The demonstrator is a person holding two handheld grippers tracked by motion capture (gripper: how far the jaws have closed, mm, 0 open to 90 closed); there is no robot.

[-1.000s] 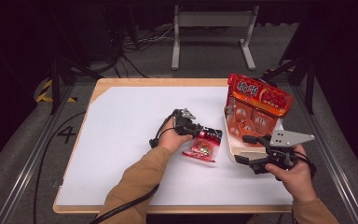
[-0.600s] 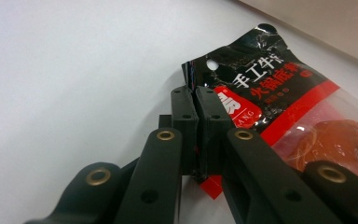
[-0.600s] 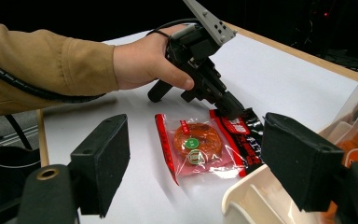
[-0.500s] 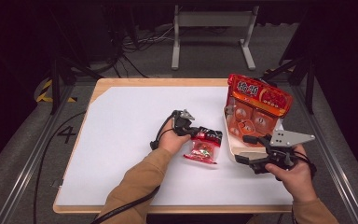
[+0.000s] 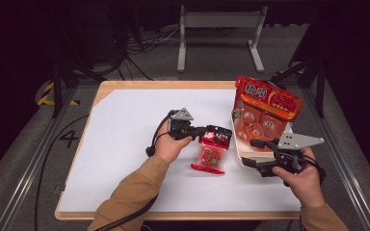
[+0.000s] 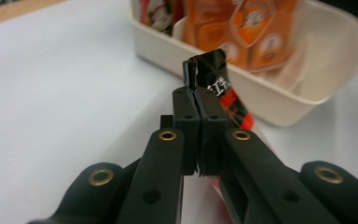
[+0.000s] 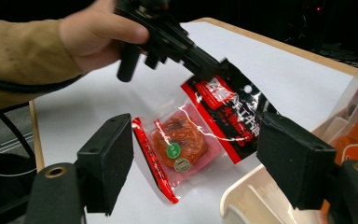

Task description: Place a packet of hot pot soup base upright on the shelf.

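A red and black snack packet (image 5: 212, 149) hangs tilted at the table's middle, its lower end low by the white sheet. My left gripper (image 5: 204, 131) is shut on its black top edge (image 6: 223, 93), the jaws pressed together around the film. The same packet (image 7: 186, 140) and my left gripper (image 7: 205, 65) also appear in the right gripper view. My right gripper (image 5: 253, 153) stands open by the front left corner of the white tray (image 5: 243, 156). Its jaws have just been closing a little, and its pads (image 7: 107, 158) touch nothing.
The white tray (image 6: 261, 112) holds large orange snack bags (image 5: 265, 108) that stand upright at the right of the table. A white sheet (image 5: 125, 144) covers the wooden tabletop. A metal stand (image 5: 217, 29) and cables lie on the floor beyond the table.
My left gripper has shut on the packet's top edge and risen, lifting that end off the table. The right hand has stayed where it was.
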